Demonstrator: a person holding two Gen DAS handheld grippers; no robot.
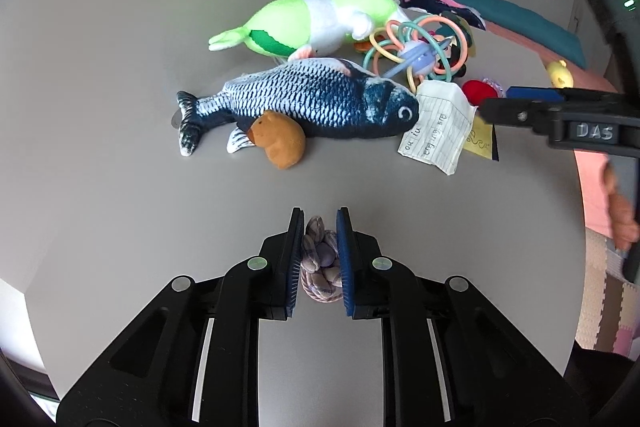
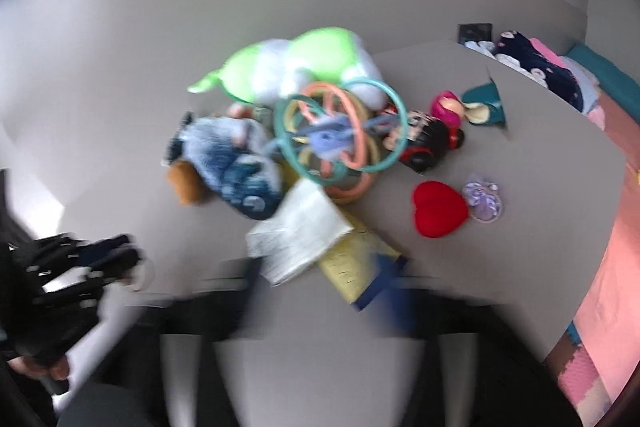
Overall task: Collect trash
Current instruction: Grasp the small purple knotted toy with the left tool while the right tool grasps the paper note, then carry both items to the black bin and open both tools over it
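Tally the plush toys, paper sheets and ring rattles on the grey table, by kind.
Plush toys: 4 (green-white plush, fish plush, brown plush, red heart)
Paper sheets: 2 (lined sheet, yellow note)
Ring rattle: 1
Total: 7

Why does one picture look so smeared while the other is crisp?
Right wrist view: motion blur smears the lined paper and the right gripper. Left wrist view: sharp; the left gripper and fish toy are clear, though fisheye bends the table edges.
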